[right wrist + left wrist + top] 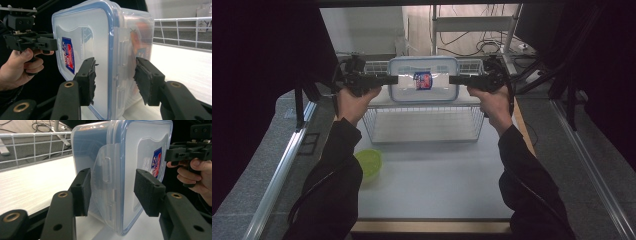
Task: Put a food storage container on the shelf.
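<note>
Clear lidded container (423,79); blue seal; level above wire rack (427,124)

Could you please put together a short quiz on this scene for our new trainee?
1. True or false: the clear lidded container is held between the left claw and the right claw, one at each short end.
2. What colour is the bowl on the table near the person's left sleeve: A) red, B) green, C) white?
3. What does the container sit above in the high view?

Key
1. True; each gripper view shows pads on either side of the container's edge.
2. B, green.
3. The upper shelf of the white wire rack; whether it rests on the shelf cannot be told.
</note>
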`<state>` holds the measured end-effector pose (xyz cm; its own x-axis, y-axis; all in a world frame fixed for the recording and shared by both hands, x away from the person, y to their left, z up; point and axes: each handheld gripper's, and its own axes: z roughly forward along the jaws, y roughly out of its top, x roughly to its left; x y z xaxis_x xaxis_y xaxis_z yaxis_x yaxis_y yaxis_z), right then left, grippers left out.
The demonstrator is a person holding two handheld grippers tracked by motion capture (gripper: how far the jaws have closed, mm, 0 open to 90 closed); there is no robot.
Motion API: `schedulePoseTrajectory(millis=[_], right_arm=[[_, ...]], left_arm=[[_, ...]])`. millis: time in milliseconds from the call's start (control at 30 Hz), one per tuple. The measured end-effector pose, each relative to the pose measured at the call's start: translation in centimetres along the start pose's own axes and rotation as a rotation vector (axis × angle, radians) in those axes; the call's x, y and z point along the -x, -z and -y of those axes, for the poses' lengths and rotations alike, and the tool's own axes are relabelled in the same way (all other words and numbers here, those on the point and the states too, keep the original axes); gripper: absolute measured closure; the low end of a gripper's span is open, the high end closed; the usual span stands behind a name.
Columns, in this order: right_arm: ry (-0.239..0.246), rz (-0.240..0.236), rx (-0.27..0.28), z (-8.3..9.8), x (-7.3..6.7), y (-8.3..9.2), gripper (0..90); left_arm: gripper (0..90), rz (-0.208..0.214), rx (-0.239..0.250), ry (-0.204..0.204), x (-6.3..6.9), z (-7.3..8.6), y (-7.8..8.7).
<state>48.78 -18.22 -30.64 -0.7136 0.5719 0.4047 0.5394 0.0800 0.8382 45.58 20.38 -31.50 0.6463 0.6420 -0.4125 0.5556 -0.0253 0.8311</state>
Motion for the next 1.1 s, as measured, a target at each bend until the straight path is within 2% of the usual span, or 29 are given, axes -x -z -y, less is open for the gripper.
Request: schedulePoseTrajectory(millis=[267,467,600,867,900,933,1000,1033,1100], right_arm=[[0.033,0.018,0.005,0.0,0.1,-0.1,49.2],[0.079,0.065,-0.022,0.0,-0.3,-0.5,48.2],[0.115,0.118,-0.051,0.2,-0.6,-1.0,48.1],[0.092,0.116,-0.049,0.5,-0.3,-1.1,50.3],[0.089,0.114,-0.049,0.5,-0.2,-1.1,50.6],[0.087,0.112,-0.049,0.5,-0.2,-1.1,50.7],[0.07,0.088,-0.047,0.5,-0.1,-1.1,51.5],[0.061,0.073,-0.043,0.5,-0.1,-1.1,53.1],[0.045,0.066,-0.038,0.4,-0.1,-1.1,52.4]], left_arm=[[46.6,-0.027,0.026,-0.034,0.3,0.4,-0.3],[41.8,-0.079,0.003,-0.085,0.6,0.4,-0.6],[40.0,-0.079,0.005,-0.08,0.4,0.4,-0.7],[35.1,-0.1,-0.008,-0.11,0.3,0.3,-0.9],[34.8,-0.109,-0.006,-0.114,0.3,0.3,-0.9],[32.9,-0.139,-0.008,-0.129,0.4,0.3,-1.0],[32.0,-0.183,-0.043,-0.17,0.6,0.3,-1.3],[29.2,-0.202,-0.018,-0.171,0.8,0.4,-1.4],[32.2,-0.213,-0.024,-0.175,0.8,0.3,-1.3]])
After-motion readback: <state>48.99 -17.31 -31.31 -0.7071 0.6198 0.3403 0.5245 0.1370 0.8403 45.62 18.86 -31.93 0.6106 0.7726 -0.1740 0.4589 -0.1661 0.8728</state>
